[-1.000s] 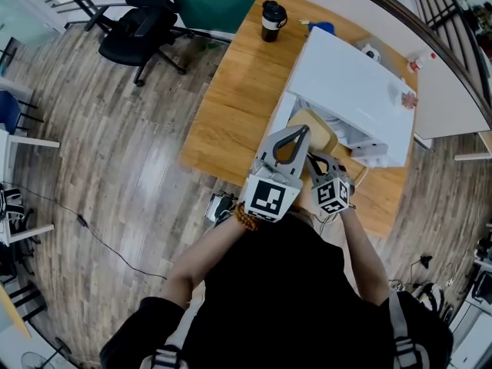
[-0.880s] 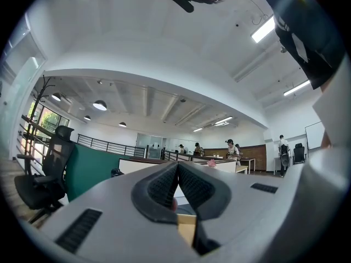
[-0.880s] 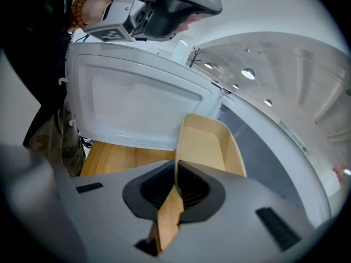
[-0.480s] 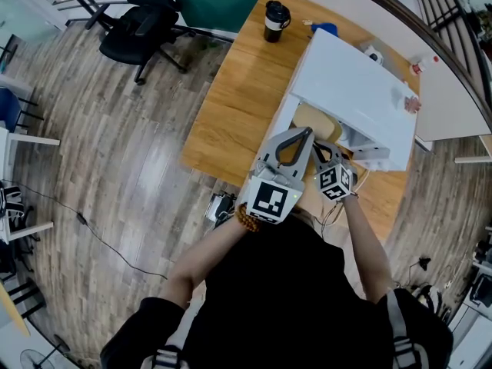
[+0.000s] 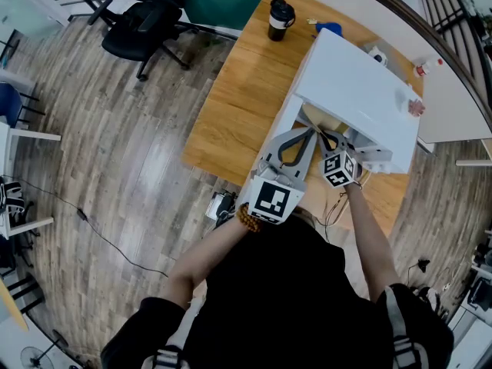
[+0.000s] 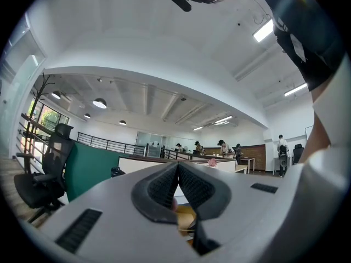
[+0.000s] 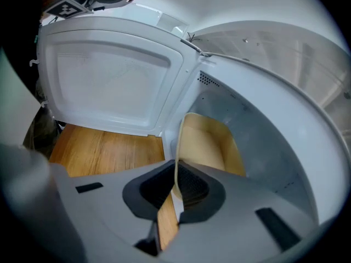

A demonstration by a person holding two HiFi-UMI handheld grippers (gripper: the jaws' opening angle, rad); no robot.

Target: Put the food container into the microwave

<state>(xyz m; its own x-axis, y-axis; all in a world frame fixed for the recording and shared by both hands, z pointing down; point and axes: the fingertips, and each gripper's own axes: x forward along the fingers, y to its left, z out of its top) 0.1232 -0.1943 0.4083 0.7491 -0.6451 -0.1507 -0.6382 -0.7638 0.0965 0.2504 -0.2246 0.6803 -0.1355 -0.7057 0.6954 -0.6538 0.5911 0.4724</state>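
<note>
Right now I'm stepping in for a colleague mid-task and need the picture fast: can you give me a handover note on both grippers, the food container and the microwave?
Left gripper: shut, nothing between its jaws, beside the right one at the microwave.
Right gripper: shut on the near rim of the food container.
Door: open.
Done: the food container is inside the cavity. I cannot tell whether it rests on the cavity floor.
Left: set it down, release, pull the right gripper out, and probably close the door.
</note>
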